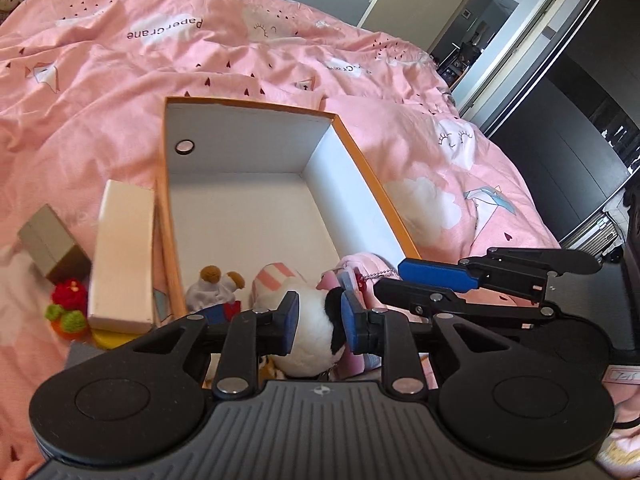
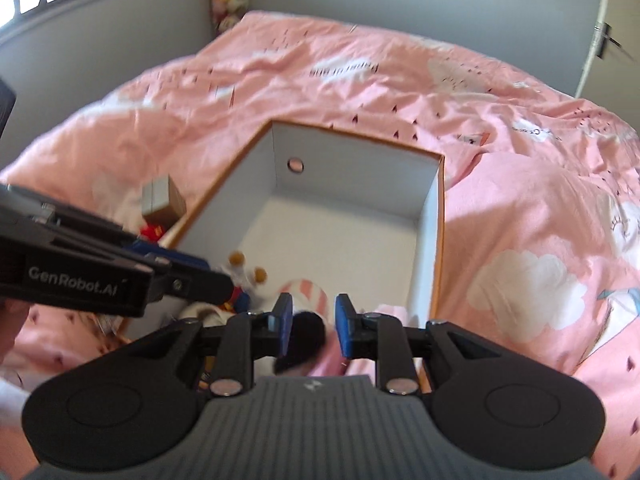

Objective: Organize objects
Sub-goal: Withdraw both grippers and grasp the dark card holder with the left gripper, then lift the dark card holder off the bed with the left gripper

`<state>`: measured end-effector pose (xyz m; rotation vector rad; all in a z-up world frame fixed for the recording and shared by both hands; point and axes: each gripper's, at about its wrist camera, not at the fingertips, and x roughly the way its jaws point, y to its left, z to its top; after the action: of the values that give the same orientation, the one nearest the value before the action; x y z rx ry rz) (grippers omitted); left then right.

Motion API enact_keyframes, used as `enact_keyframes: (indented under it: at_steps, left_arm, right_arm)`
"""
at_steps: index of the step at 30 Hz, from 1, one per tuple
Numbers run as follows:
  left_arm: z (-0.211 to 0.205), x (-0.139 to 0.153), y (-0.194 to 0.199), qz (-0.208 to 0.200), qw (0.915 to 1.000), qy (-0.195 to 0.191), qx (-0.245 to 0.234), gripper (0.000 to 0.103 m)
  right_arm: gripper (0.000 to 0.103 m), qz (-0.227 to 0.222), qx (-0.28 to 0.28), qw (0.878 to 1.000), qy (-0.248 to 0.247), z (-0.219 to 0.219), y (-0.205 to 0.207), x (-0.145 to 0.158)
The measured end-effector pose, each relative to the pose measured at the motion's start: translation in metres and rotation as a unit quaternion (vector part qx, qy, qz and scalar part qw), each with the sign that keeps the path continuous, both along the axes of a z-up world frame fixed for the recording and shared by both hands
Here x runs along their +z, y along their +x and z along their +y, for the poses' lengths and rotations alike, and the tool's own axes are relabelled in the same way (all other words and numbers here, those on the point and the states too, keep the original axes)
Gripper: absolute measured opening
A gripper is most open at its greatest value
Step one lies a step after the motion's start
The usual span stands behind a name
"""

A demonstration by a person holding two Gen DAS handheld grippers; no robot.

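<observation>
A big box [image 1: 256, 184] with orange edges and white inside sits on the pink bed [image 1: 120, 80]. At the near end of the box lie soft toys: a round white and black plush toy [image 1: 316, 328], a pink striped one [image 1: 276, 276] and a small doll with brown balls [image 1: 218, 288]. The left gripper [image 1: 318, 322] has its fingers pressed on the white and black plush toy. The right gripper [image 2: 310, 322] has its fingers close together, and I cannot tell if they squeeze anything. A white block [image 1: 122, 252] lies just left of the box
</observation>
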<state>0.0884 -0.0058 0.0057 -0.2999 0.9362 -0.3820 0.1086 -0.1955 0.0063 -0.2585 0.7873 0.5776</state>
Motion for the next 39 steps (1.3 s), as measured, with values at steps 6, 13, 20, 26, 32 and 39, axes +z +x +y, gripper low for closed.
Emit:
enact_keyframes:
  at_steps: [6, 13, 20, 26, 32, 39]
  left_arm:
    - [0.032, 0.017, -0.015, 0.005, 0.9995, 0.029, 0.015, 0.029]
    - [0.087, 0.024, -0.014, 0.046, 0.9985, 0.022, 0.021, 0.029]
    - [0.128, 0.009, -0.008, 0.090, 0.9937, 0.060, 0.029, 0.029]
    - [0.121, -0.016, -0.017, 0.091, 0.9929, 0.077, 0.000, 0.046]
    - [0.107, -0.045, -0.023, 0.080, 0.9895, 0.119, 0.014, 0.052]
    - [0.100, -0.062, -0.020, 0.081, 0.9896, 0.115, 0.026, 0.053]
  right_arm:
    - [0.034, 0.018, -0.018, 0.995, 0.097, 0.018, -0.020, -0.002]
    - [0.036, 0.030, 0.052, 0.994, 0.092, 0.067, -0.032, -0.001]
    - [0.033, 0.037, 0.117, 0.992, 0.038, 0.113, -0.030, -0.010]
    - [0.032, 0.023, 0.136, 0.990, -0.012, 0.138, -0.026, -0.024]
    - [0.032, 0.021, 0.128, 0.992, -0.009, 0.138, -0.020, -0.028]
    - [0.030, 0.030, 0.111, 0.993, 0.004, 0.141, -0.016, -0.034]
